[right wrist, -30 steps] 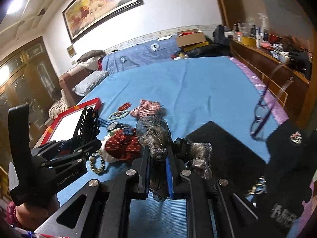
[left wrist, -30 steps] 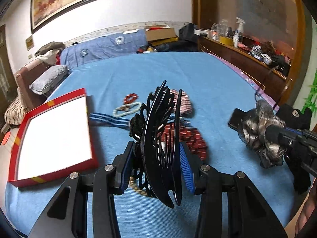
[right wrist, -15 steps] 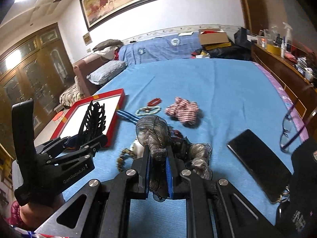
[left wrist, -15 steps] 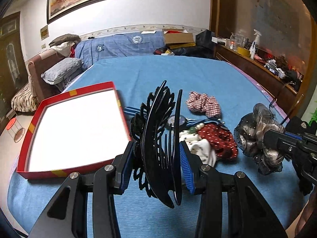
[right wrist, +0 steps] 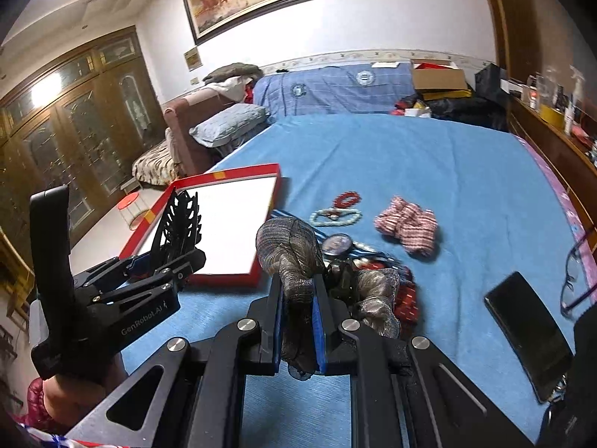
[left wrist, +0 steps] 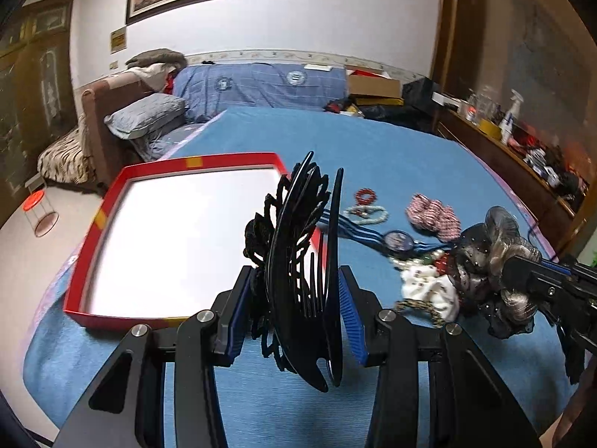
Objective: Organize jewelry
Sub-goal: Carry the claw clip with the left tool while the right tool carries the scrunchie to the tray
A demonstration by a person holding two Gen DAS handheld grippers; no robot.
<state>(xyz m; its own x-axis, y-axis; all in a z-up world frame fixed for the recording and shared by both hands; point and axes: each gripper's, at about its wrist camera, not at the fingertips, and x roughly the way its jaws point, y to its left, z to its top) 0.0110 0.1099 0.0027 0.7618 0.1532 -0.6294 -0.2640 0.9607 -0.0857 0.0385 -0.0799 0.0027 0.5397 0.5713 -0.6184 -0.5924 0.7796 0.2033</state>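
- The left hand-held gripper (left wrist: 294,313) clamps a glossy black hair claw (left wrist: 302,261) with lacy cut-out petals and thin curved teeth, held above the near edge of the red-rimmed tray (left wrist: 179,162).
- The tray's white bottom is flat and smooth; it lies on the ribbed blue bed cover (right wrist: 429,156).
- The right hand-held gripper (right wrist: 298,317) pinches a crinkled, metallic grey mesh scrunchie (right wrist: 287,242).
- A striped red-white scrunchie (right wrist: 408,226), a red bead bracelet (right wrist: 347,198) and a pale bead bracelet (right wrist: 335,217) lie on the cover.

Black openwork hair clip (left wrist: 298,261) upright, clamped between left fingers (left wrist: 235,317), above red tray (left wrist: 108,201) at bed's left edge. Grey-bronze scrunchie (right wrist: 294,257) pinched between right fingers (right wrist: 320,324). Bead bracelets (right wrist: 337,211), red-white scrunchie (right wrist: 408,226), pendant (right wrist: 337,243) on bed, mid-bed.
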